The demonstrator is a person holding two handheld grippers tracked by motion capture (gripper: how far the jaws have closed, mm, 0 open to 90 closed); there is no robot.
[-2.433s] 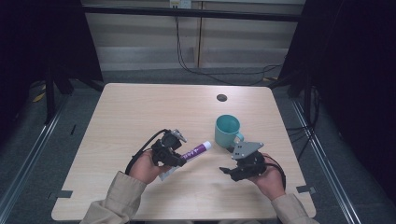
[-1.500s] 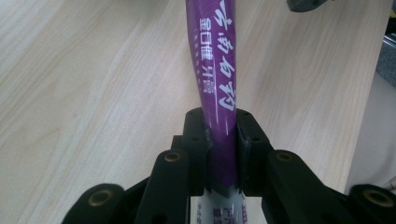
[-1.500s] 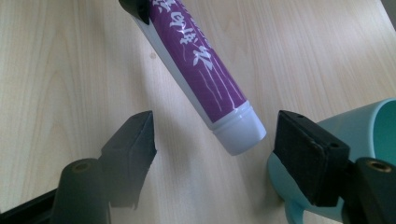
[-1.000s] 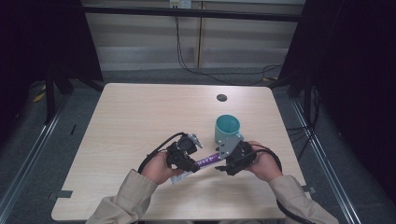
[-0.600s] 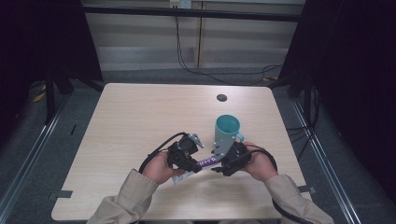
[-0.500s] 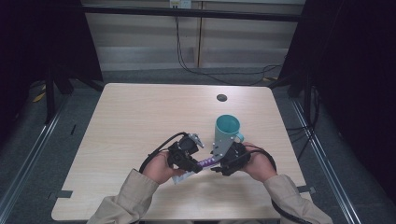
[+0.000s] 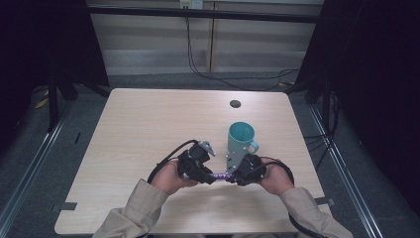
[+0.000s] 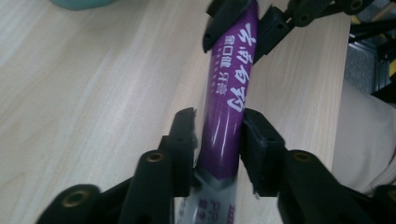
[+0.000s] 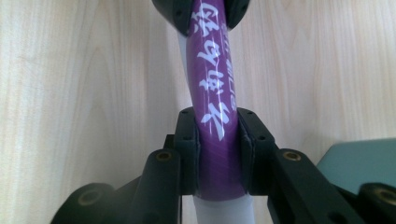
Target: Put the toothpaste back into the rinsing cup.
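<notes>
Right gripper view: right claw (image 9: 218,151) has just closed on purple tube (image 9: 215,116). Left claw (image 8: 217,144), just opening, brackets its other end, probably handing it over near cup (image 7: 241,139).

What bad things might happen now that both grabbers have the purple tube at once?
1. The left gripper has just been opening its jaws around the purple tube. If the right gripper, whose jaws have just closed on it, grips poorly, the tube may slip and fall onto the table.
2. The tube already looks bent between the two grippers, so pulling or twisting could crease it or squeeze paste out.
3. The teal mug stands close behind the right gripper; a swing could knock it over.
</notes>
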